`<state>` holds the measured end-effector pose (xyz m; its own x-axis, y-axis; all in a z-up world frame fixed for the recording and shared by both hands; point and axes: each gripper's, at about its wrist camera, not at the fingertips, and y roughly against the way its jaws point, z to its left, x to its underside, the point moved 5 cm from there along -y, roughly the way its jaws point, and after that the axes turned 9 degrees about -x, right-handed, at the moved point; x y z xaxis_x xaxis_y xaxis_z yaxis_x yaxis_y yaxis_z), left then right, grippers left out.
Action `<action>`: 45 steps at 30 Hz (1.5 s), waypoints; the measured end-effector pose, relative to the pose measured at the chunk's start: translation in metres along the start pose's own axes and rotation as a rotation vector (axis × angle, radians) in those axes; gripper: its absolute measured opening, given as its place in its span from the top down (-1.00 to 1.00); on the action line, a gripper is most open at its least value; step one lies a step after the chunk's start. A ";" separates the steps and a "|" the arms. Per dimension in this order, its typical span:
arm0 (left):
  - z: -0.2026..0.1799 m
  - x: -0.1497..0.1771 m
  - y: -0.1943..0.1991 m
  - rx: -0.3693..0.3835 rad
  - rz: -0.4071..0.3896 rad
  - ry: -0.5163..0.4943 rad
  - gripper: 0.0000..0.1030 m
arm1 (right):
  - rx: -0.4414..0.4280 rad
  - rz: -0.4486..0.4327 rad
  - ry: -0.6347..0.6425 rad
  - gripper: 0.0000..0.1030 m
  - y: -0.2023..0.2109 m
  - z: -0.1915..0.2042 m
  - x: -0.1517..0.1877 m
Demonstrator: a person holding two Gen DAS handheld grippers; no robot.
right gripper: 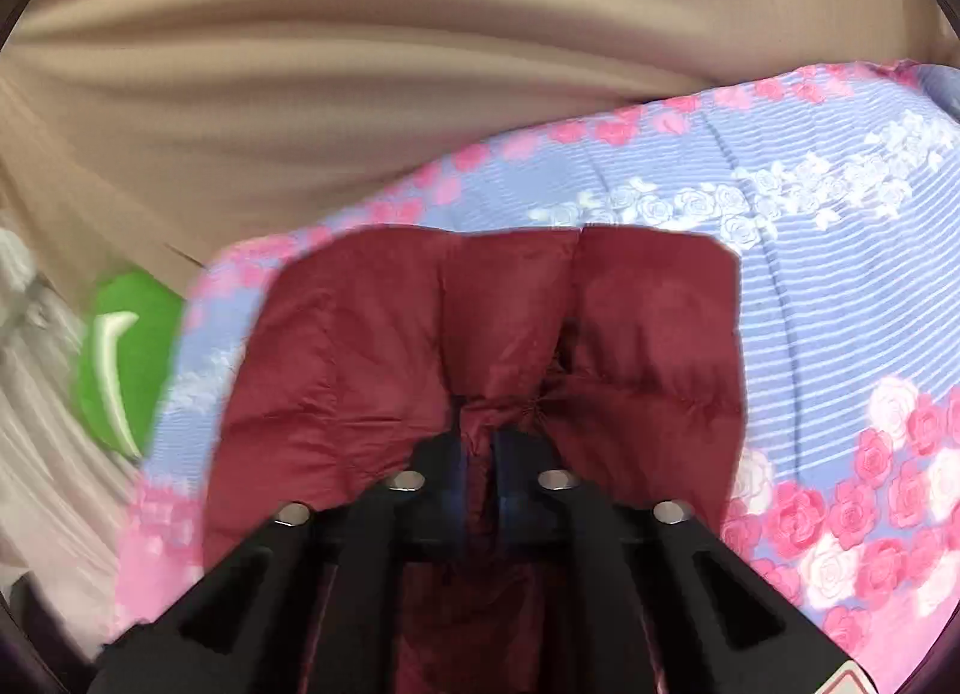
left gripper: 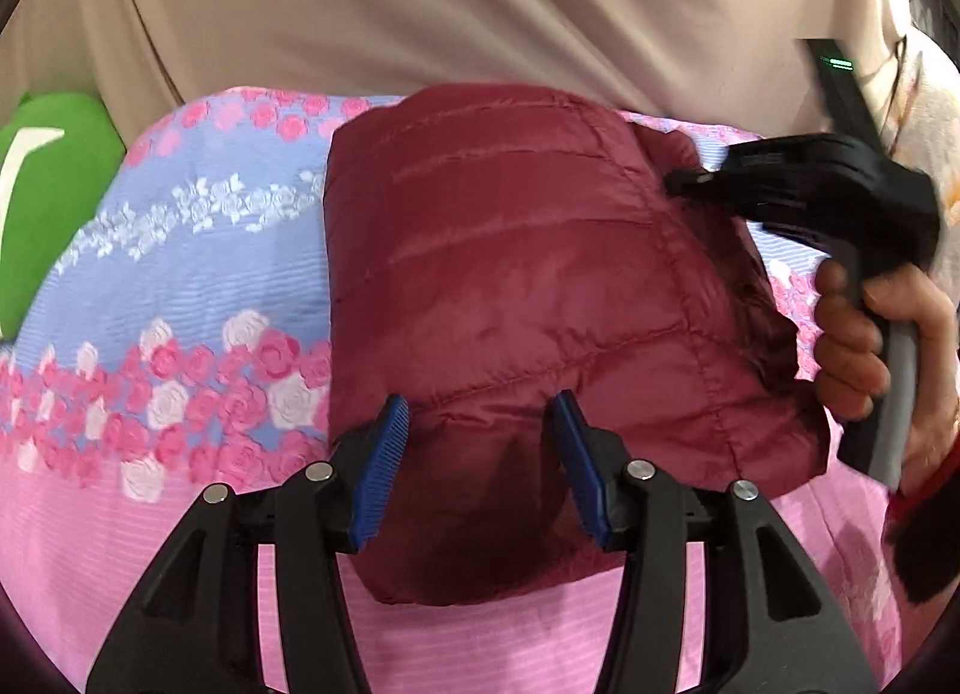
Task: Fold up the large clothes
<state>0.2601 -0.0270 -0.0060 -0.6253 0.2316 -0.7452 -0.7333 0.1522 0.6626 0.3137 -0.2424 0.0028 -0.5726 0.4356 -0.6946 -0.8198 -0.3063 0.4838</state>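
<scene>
A dark red quilted puffer jacket lies folded into a compact block on a floral bedsheet. My left gripper is open, its blue pads spread just above the jacket's near edge, holding nothing. My right gripper shows in the left wrist view at the jacket's far right corner, held by a hand. In the right wrist view my right gripper is shut on a pinched fold of the jacket, which puckers toward the jaws.
The bedsheet is blue and pink with rose prints. A beige curtain or fabric wall hangs behind the bed. A green object sits at the left edge; it also shows in the right wrist view.
</scene>
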 end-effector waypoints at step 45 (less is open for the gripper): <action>-0.024 0.094 0.035 -0.273 -0.040 0.054 -0.70 | 0.341 0.070 0.297 -0.14 0.120 0.045 0.202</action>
<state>0.1698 -0.0229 -0.0545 -0.6027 0.1775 -0.7780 -0.7977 -0.1059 0.5937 0.0998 -0.1528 -0.0556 -0.6424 0.1466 -0.7522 -0.7612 -0.0083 0.6484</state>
